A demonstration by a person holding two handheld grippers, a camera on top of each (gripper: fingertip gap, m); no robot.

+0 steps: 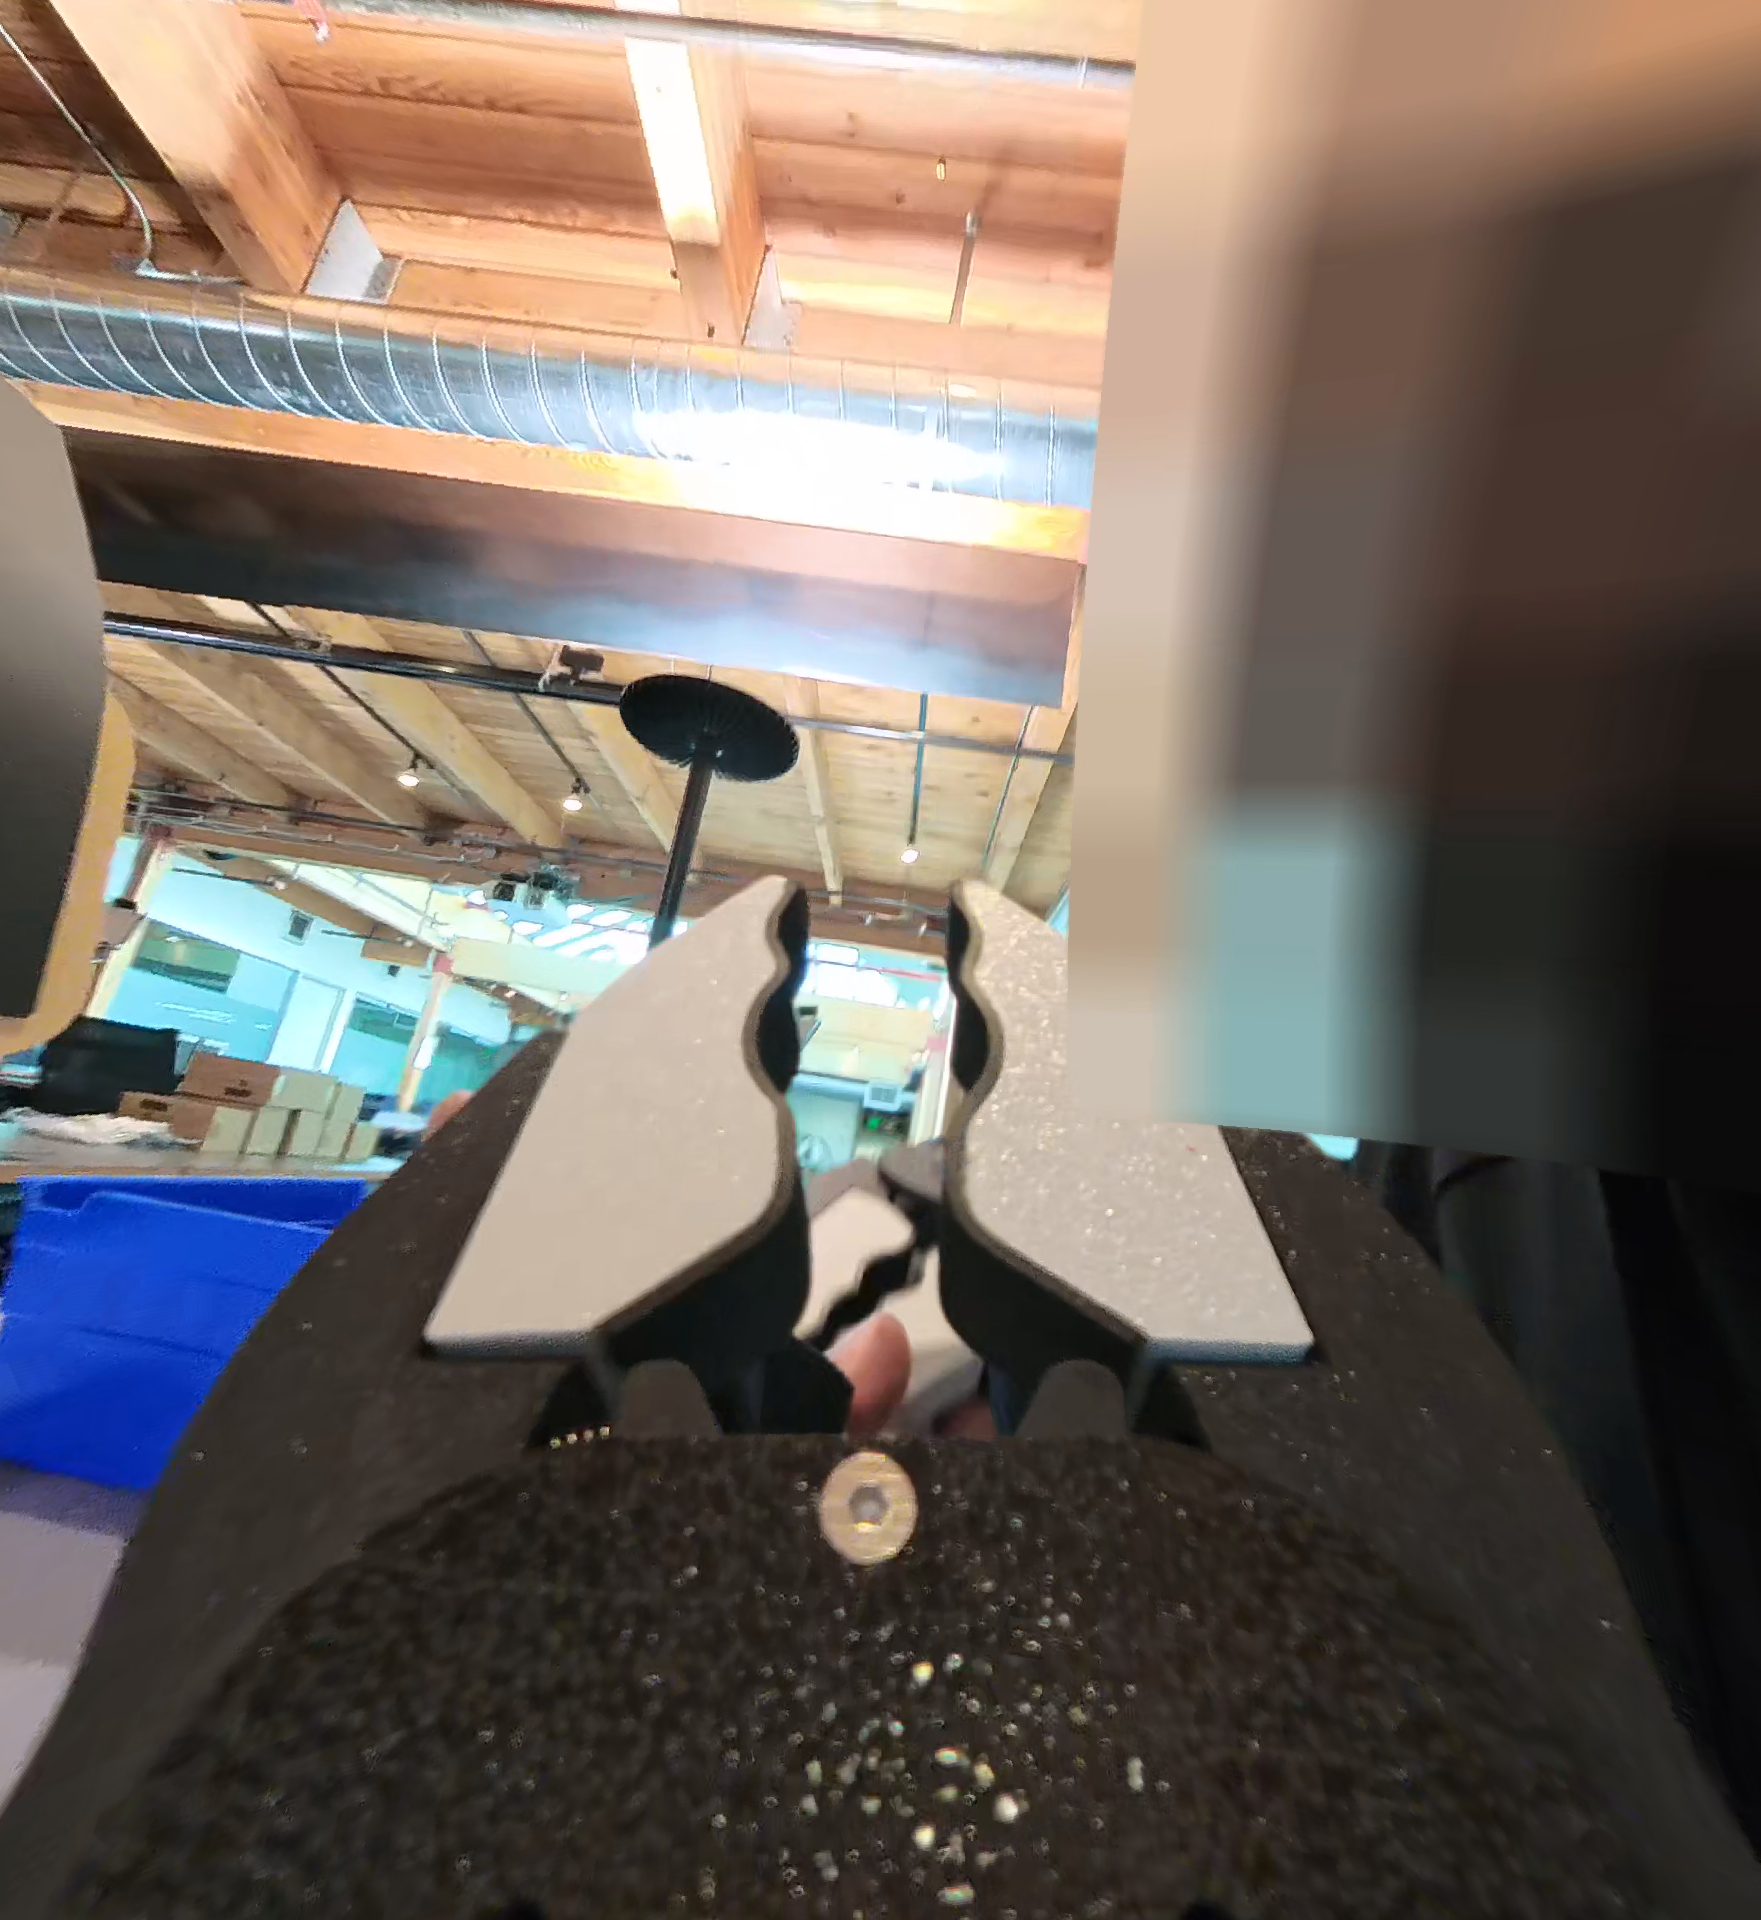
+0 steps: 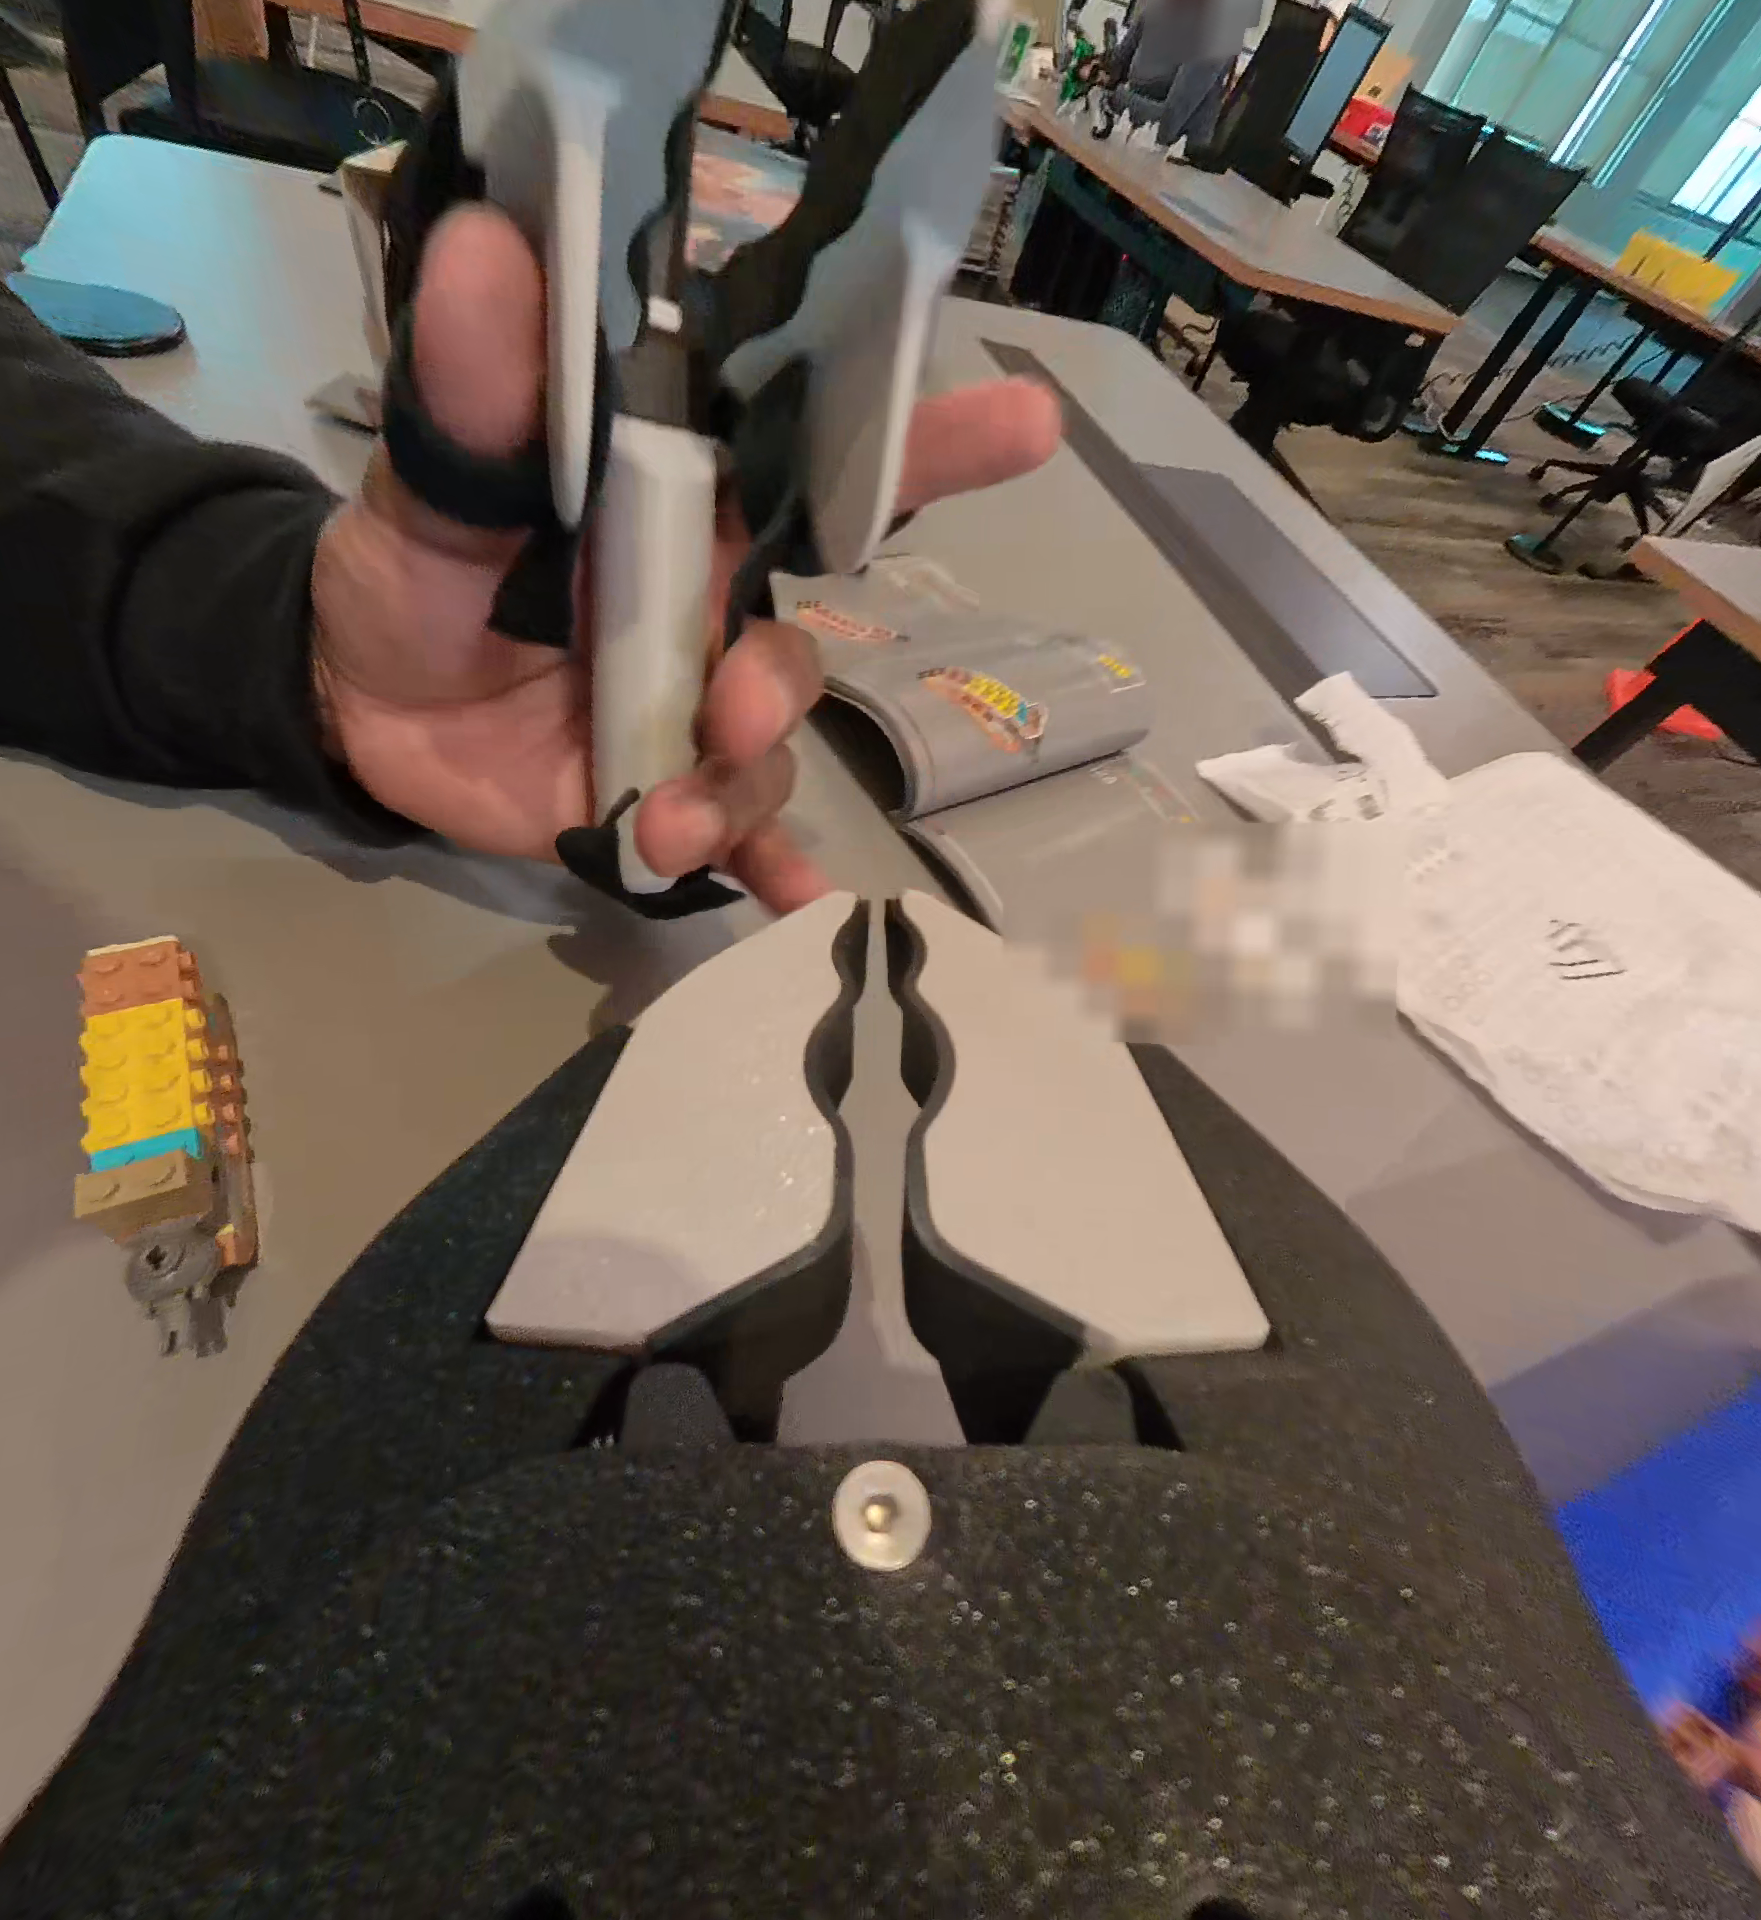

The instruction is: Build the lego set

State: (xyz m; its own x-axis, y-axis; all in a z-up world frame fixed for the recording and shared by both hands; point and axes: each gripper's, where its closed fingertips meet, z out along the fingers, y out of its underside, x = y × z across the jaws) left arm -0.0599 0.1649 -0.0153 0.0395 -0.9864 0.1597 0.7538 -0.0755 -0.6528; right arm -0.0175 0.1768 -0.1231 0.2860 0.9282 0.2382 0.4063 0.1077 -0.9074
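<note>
A partly built lego model (image 2: 159,1122) of yellow, brown, teal and grey bricks lies on the grey table (image 2: 388,1039) at the left, apart from both grippers. My right gripper (image 2: 877,906) is shut with nothing between its fingers and hovers over the table just in front of the open instruction booklet (image 2: 980,717). My left gripper (image 1: 877,904) is open and empty and points up at the ceiling. It also shows in the right wrist view (image 2: 741,135), held upright in a hand (image 2: 440,675) above the table.
A crumpled white bag (image 2: 1582,997) lies at the right of the table. A blue bin (image 2: 1707,1538) with blurred bricks sits at the near right, and also shows in the left wrist view (image 1: 149,1320). Desks and chairs stand behind. About 12 centimetres separates my left fingertips from my right.
</note>
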